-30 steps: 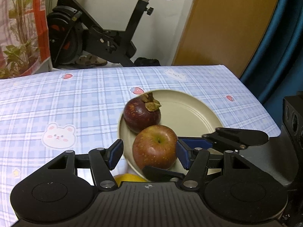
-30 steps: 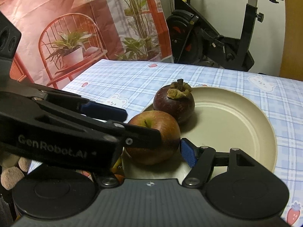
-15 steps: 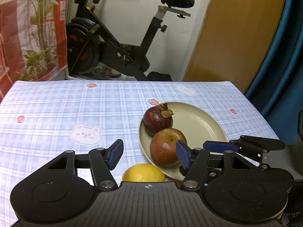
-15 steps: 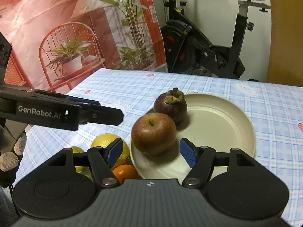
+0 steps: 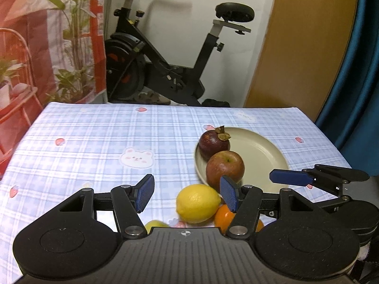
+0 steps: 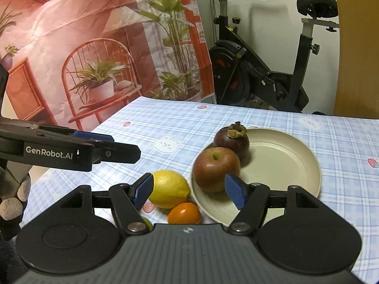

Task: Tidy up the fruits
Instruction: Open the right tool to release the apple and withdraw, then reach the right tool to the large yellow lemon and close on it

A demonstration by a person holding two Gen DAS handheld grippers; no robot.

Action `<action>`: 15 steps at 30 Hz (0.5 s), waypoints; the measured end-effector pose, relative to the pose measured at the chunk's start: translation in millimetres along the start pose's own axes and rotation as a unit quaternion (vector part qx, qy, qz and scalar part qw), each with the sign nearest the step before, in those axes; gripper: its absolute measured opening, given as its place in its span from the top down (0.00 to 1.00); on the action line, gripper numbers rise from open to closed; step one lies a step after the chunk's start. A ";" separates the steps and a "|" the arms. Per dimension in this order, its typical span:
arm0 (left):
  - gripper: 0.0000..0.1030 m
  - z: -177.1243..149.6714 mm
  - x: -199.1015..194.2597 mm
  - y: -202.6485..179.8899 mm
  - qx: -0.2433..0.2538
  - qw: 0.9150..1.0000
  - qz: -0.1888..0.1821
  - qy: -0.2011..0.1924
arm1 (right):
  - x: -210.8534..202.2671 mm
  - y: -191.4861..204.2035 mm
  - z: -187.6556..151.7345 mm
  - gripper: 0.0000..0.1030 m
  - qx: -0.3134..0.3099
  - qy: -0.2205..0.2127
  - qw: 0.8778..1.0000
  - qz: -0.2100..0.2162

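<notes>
— Evidently both sets of tongs stand parted and empty: the left tongs [image 5: 187, 195] are poised above the smooth, oval yellow lemon [image 5: 197, 203], and the right tongs [image 6: 189, 191] hang near the rim of the round cream plate [image 6: 296, 165]. What should be taken next?

— Judging by the layout, the lemon, lying on the checked blue tabletop [image 5: 94, 146] just beside the plate. It should be approached from above, with the blue ribbed pads set across its narrow waist, since the waxy skin is likely to slip if pinched at the tapered ends.

— And where should it be set?

— On the bare right half of the plate. The glossy round red apple [image 6: 215, 169] and the dark purple mangosteen with a dry woody cap [image 6: 231, 140] touch at the left edge. The small glossy orange citrus [image 6: 184, 213] is left on the cloth.
</notes>
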State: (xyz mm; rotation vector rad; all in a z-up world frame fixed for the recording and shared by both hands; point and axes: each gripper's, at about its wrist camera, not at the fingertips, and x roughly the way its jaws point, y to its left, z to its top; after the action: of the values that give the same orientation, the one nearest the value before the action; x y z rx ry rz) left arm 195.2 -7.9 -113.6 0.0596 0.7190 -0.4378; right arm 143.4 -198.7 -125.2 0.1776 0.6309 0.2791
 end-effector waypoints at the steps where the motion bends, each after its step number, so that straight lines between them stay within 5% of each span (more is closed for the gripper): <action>1: 0.38 -1.3 -3.2 0.8 0.000 1.000 0.002 -0.002 | -0.9 1.8 -0.9 0.32 -0.001 -0.001 1.000 0.001; 15: 0.38 -22.6 -23.8 8.6 -0.012 1.000 0.015 -0.011 | -14.6 13.8 -17.8 0.32 -0.003 -0.002 1.000 0.006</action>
State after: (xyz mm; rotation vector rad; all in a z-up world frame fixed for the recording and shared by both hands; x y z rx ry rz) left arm 168.8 13.2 -116.1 0.0433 0.7002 -0.4011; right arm 118.6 -188.7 -127.8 0.1754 0.6252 0.2924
